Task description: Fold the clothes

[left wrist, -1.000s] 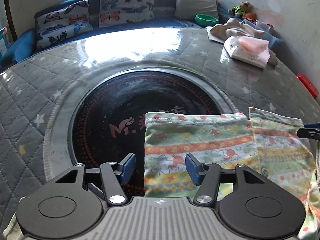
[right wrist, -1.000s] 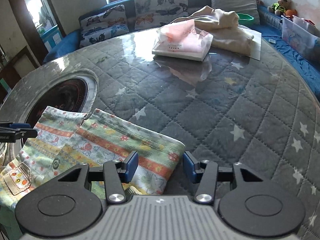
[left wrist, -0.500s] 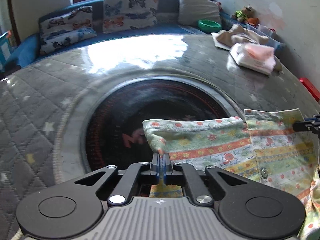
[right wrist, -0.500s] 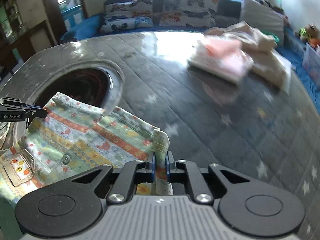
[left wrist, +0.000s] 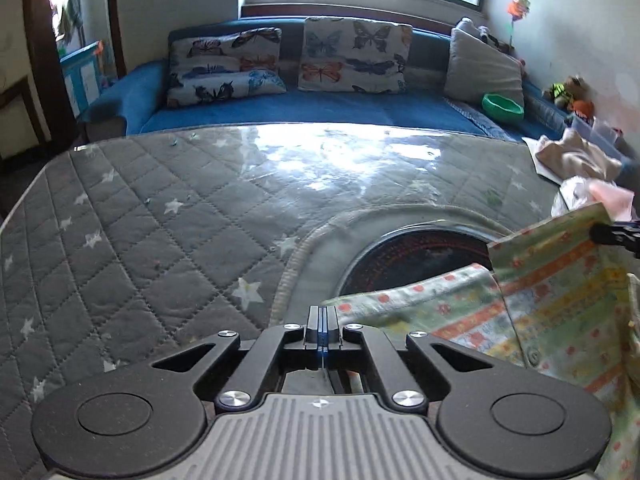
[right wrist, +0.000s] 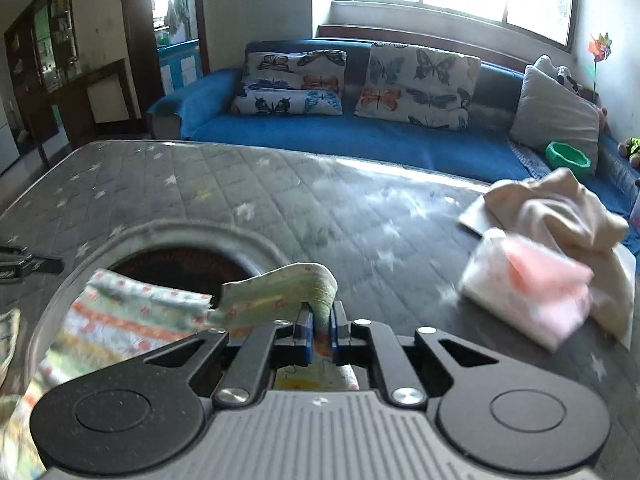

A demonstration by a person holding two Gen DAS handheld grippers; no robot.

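- No lettering, brand mark or number is legible in either wrist view.
- The dark round inset [left wrist: 416,256] in the quilted table [left wrist: 160,240] is largely covered, and no writing can be made out on its exposed part.

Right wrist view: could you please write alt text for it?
The right gripper is shut on a raised fold of patterned garment above a grey quilted table. A pink-and-white folded bundle lies right, a blue sofa behind.
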